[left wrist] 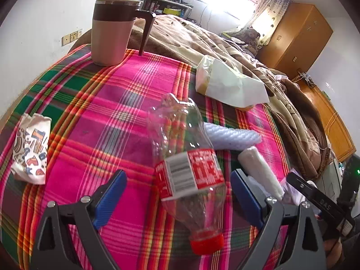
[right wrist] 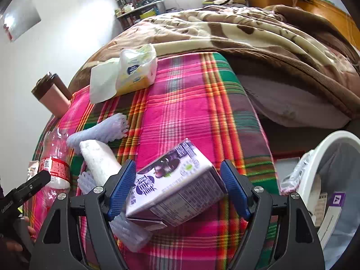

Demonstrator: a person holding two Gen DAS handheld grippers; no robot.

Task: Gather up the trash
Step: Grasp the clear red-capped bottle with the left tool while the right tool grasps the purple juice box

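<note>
An empty clear plastic bottle [left wrist: 191,175] with a red label and red cap lies on the plaid bed cover, between the wide-open fingers of my left gripper [left wrist: 180,195], untouched. It also shows in the right wrist view [right wrist: 55,157]. A purple milk carton [right wrist: 175,191] lies between the open fingers of my right gripper [right wrist: 178,189]; the left pad is next to it, the right pad apart. A white foam roll [right wrist: 99,162] and pale foam netting [right wrist: 99,130] lie beside the carton. A white bin [right wrist: 326,180] with a liner stands at the right.
A pink and brown mug [left wrist: 112,29] stands at the far edge of the plaid cover [left wrist: 112,112]. A printed paper wrapper [left wrist: 31,150] lies at left. A tissue pack [right wrist: 135,72] lies near the brown blanket [right wrist: 247,33]. Wooden cabinets stand at the far right.
</note>
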